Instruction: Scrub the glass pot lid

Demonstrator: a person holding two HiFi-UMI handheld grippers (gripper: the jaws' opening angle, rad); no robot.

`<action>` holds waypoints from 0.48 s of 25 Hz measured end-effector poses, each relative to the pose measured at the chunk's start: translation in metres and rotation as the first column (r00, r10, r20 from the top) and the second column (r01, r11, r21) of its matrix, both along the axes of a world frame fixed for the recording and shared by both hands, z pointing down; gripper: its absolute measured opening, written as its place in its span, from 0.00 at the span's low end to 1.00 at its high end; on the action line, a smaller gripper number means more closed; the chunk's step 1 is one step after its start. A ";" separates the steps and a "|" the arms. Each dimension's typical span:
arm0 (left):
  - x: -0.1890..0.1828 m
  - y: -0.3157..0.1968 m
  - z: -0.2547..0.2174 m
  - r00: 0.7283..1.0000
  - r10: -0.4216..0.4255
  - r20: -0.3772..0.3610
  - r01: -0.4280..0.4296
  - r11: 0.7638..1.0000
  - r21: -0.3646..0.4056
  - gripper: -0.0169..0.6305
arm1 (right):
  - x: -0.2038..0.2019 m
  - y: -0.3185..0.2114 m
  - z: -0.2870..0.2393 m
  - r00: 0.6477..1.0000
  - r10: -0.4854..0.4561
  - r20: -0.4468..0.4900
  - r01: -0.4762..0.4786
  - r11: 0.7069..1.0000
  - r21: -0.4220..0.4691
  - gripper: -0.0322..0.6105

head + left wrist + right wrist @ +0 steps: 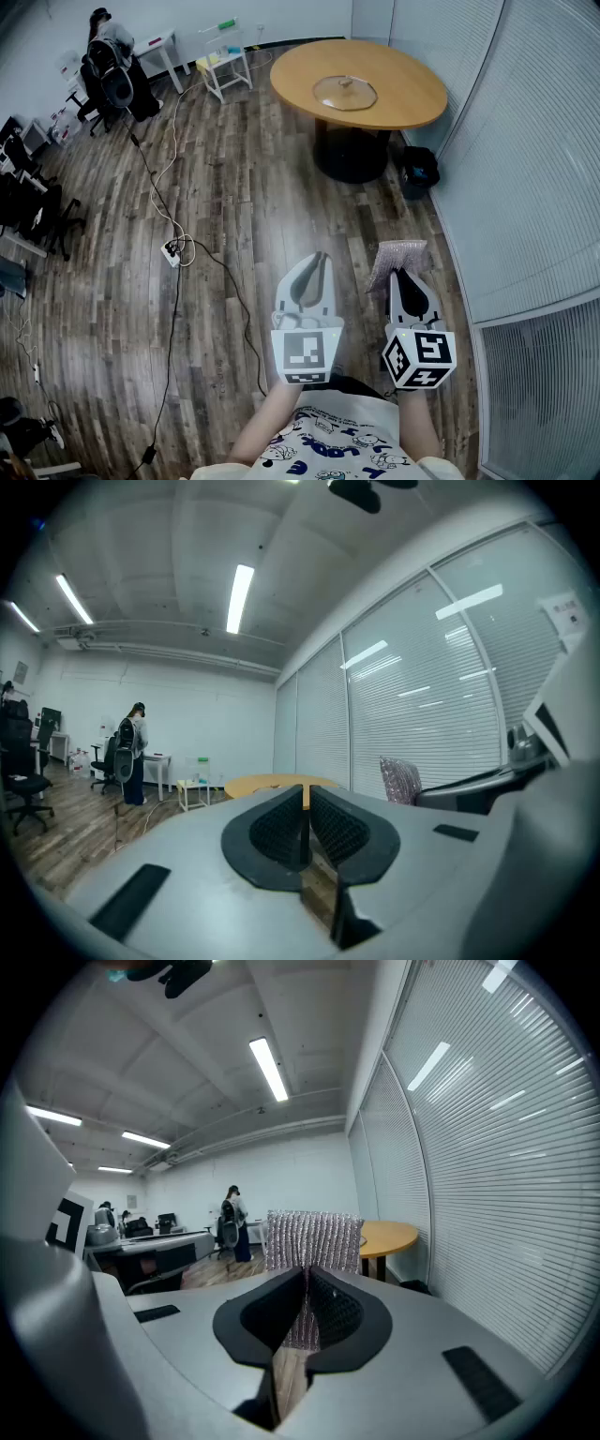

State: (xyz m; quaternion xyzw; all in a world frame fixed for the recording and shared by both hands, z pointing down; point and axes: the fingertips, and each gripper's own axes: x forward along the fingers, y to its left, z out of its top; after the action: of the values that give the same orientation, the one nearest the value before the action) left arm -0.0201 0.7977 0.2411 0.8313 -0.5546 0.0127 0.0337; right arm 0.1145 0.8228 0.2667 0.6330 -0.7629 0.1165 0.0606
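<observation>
"Left gripper closed on nothing?"
"Yes. Right gripper pinched the silvery scrub pad — but the glass lid lay on the round table, well apart. Scrubbing not yet begun, I'd judge."

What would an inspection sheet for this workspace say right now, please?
Surface: round wooden table, far across the room, holding only the lid.
Job's things: glass lid flat on the table; silver scouring pad in the right gripper.
Clutter: nothing seen on the table.
Grippers: left gripper shut, empty; right gripper shut on the scouring pad.
Cables: cable and power strip on the floor.
Surroundings: blinds, bin, person at desks.
</observation>
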 end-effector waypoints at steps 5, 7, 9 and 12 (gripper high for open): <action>0.003 -0.003 0.001 1.000 -0.001 -0.004 0.001 1.000 0.000 0.07 | 0.002 -0.004 0.000 1.000 -0.003 -0.003 0.003 1.000 0.005 0.11; 0.005 -0.004 0.002 1.000 -0.001 -0.004 0.001 1.000 -0.001 0.07 | 0.002 -0.005 0.001 1.000 -0.008 0.002 0.008 1.000 0.006 0.11; 0.006 -0.005 0.003 1.000 -0.002 -0.004 0.002 1.000 -0.001 0.07 | 0.003 -0.005 0.003 1.000 -0.016 0.016 0.016 1.000 0.005 0.11; 0.007 -0.005 0.002 1.000 -0.006 -0.004 0.006 1.000 -0.002 0.07 | 0.005 -0.005 0.003 0.999 -0.018 0.034 0.018 1.000 0.005 0.11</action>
State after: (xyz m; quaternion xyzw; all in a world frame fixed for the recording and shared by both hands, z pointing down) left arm -0.0131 0.7930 0.2435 0.8296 -0.5572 0.0115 0.0356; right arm 0.1198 0.8180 0.2694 0.6241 -0.7699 0.1247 0.0473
